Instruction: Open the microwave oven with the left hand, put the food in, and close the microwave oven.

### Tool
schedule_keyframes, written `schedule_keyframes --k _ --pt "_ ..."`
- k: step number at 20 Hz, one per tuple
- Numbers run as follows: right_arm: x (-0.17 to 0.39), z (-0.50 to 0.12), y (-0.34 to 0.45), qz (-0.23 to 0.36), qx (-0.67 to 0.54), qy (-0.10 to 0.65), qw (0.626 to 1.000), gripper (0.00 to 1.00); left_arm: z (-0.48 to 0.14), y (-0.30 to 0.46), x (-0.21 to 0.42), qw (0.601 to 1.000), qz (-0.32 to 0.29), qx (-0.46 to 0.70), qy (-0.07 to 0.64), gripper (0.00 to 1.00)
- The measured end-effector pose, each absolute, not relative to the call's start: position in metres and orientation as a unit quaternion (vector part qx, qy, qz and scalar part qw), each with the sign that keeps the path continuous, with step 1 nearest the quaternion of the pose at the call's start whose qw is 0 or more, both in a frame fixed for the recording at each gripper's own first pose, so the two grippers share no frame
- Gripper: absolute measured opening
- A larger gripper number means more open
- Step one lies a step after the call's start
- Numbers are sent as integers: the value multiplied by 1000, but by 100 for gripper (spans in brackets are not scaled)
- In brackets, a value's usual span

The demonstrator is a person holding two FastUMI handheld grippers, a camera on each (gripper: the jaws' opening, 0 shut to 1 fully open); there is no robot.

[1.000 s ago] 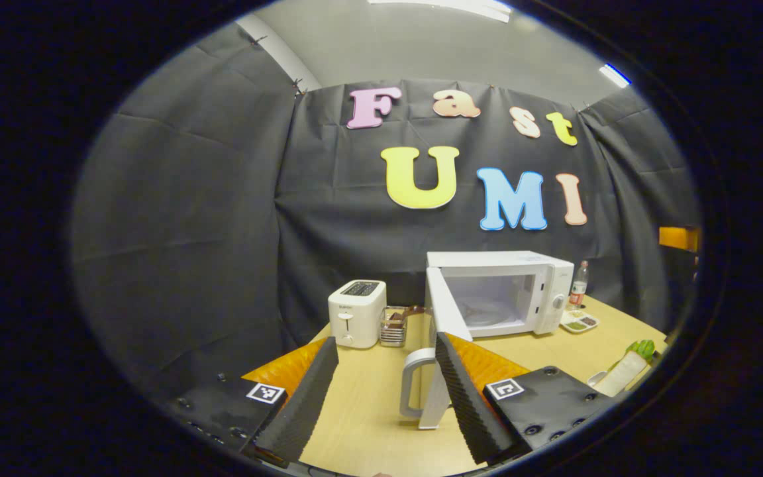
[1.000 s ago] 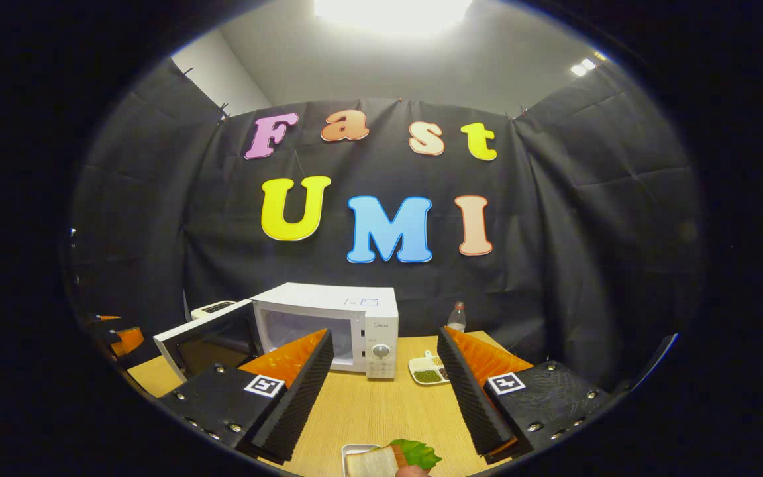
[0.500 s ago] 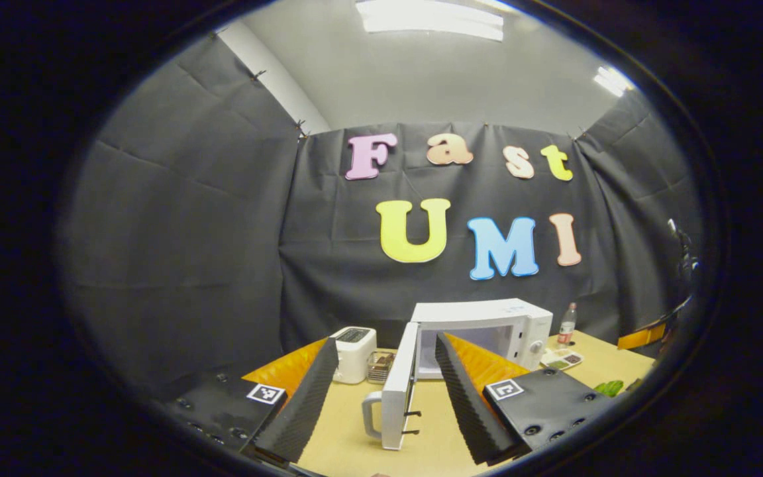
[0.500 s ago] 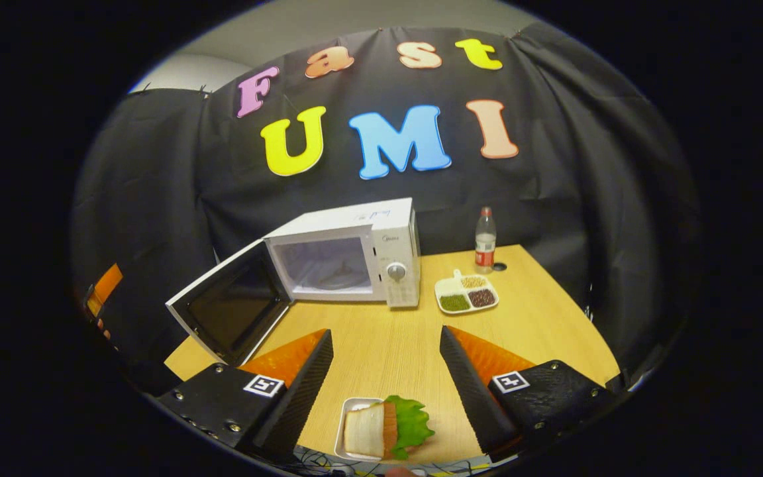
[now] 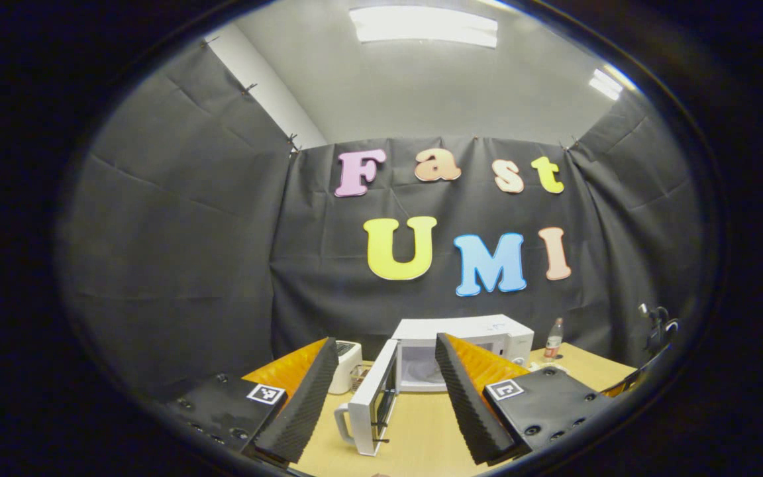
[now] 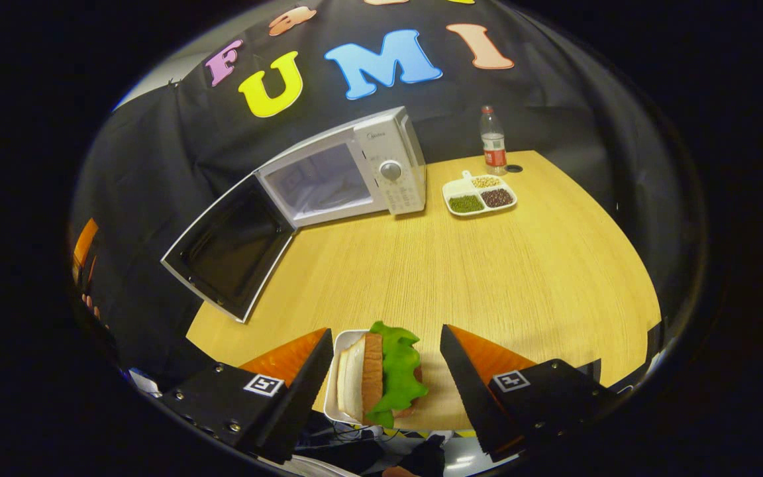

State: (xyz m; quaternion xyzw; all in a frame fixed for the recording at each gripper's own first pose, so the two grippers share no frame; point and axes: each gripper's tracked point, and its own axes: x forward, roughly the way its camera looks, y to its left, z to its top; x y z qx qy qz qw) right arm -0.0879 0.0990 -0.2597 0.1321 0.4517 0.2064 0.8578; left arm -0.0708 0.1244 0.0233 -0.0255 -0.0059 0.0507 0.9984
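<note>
In the right gripper view, the sandwich [image 6: 381, 377] on its small white tray [image 6: 340, 361] is seen just ahead of the right gripper [image 6: 381, 371], between its two fingers, which stand wide apart with nothing held; whether either finger touches the tray cannot be told; the microwave oven [image 6: 355, 172] stands well beyond, ahead and to the left, with its door [image 6: 232, 248] swung fully open; a divided dish [image 6: 479, 196] and a bottle [image 6: 493, 140] are seen far ahead on the counter [image 6: 487, 278]. In the left gripper view, the left gripper [image 5: 385, 391] is held wide open and empty; the door's handle [image 5: 343, 424] lies ahead between the fingers, apart from them. Half a second earlier the sandwich lay lower and nearer the rim of the right view; the door's handle sat closer to the left gripper.
</note>
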Motion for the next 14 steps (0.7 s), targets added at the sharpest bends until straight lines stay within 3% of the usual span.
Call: schedule_keyframes --k 8,10,13,14 --pt "-114 -299 111 232 184 525 798 98 34 91 -68 998 53 -16 -11 99" --pt "-116 -298 117 239 210 534 783 87 33 83 -67 998 53 -9 -10 98" --pt "-121 -293 125 263 227 544 764 58 35 74 -65 998 56 -3 -11 98" --pt "-115 -291 126 258 237 540 766 58 34 72 -64 998 58 -5 -11 98"
